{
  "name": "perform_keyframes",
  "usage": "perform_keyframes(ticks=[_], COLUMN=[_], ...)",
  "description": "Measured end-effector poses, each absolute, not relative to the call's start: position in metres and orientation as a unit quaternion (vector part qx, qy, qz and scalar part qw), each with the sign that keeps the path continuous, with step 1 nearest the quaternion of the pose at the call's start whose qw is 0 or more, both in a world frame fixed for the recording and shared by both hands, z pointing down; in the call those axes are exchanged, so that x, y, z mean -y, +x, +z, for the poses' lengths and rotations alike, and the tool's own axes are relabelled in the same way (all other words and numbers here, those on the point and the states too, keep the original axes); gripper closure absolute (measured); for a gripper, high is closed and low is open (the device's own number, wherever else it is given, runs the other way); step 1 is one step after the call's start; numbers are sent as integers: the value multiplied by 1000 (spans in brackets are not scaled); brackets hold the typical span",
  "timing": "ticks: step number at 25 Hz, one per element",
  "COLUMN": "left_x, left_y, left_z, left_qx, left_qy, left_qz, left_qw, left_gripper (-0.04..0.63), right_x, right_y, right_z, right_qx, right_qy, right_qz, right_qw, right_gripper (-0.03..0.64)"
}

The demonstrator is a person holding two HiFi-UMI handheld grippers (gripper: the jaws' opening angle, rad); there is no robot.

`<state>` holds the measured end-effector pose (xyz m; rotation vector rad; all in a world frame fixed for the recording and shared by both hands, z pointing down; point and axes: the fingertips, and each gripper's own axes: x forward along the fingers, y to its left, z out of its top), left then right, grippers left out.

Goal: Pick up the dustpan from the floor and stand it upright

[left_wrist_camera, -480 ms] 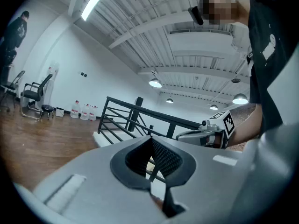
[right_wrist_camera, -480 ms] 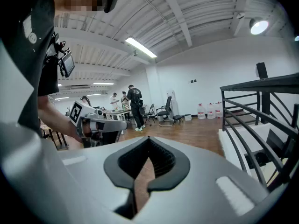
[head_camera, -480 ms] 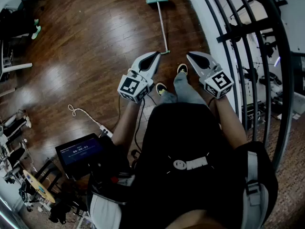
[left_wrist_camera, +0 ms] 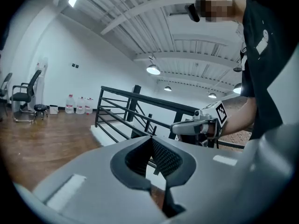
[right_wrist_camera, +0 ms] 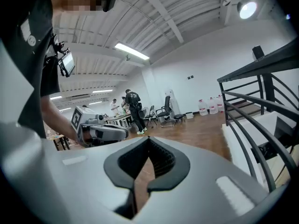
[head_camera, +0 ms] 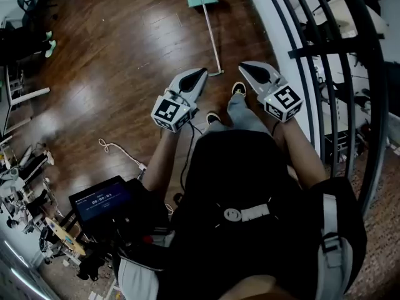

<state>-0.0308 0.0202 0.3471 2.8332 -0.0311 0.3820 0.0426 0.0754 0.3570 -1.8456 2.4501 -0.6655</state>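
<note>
- Dustpan: lies flat on the wooden floor, ahead of the person and not yet stood up. Teal pan head at the far end, away from the person.
- Handle: long, thin and pale. It forms the long axis of the item and runs from the pan head back toward the person, leaning slightly to the right in the head view. Its near end stops just beside the tip of the left gripper, between the two grippers. No view shows whether it touches either one.
- Left gripper: held in the person's left hand, tip aimed forward toward the handle's near end. Its own view shows the jaws closed tip to tip with nothing between them, and only the railing and floor beyond.
- Right gripper: held in the right hand, level with the left gripper and a little apart from it, just right of the handle's end. Jaws brought together at the tip and empty, with bare floor showing through the slot below the pads.
- Shoes: both on the floor below and between the grippers, the toe of one near the handle's end.
- Railing: dark metal bars along the right side, above a white ledge.
- Screen: dark, lit tablet at lower left, by the person's left side.
- Cord: white, loose on the floor to the left of the person.
- Water bottles: a row against the far white wall, seen in the left gripper view.
</note>
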Motion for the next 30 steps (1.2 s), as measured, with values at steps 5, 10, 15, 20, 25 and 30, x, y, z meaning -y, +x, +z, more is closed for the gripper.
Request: perform_keyframes(ticks=[5,10,15,20,25,30], left_x=[7,25,30,33,49,33], left_y=[2,13,6,6,7,-13], left_z=[407,466,523,625,736,858], left_qx=[-6,-37,-61,-68,-55,-81], left_qy=[971,951,935,926,919,903], left_qz=[215,283,322,331,358,392], left_qw=[103,117,133,168,156,157], left_gripper=[583,583,583,583,583,581], right_x=[-54,-43,-17,17,48,36], right_y=[76,77,74,88,79,58], right_z=[379,396,414,538,677,818], right_qx=[-785,-779,-782,-754,-764,-773], right_qy=[-571,-565,-574,-604,-576,-534], right_qz=[-238,-271,-230,-236,-276,-316], right_qw=[-5,-15,-77,-108,-94,-128], right_gripper=[614,614,614,614,614,614])
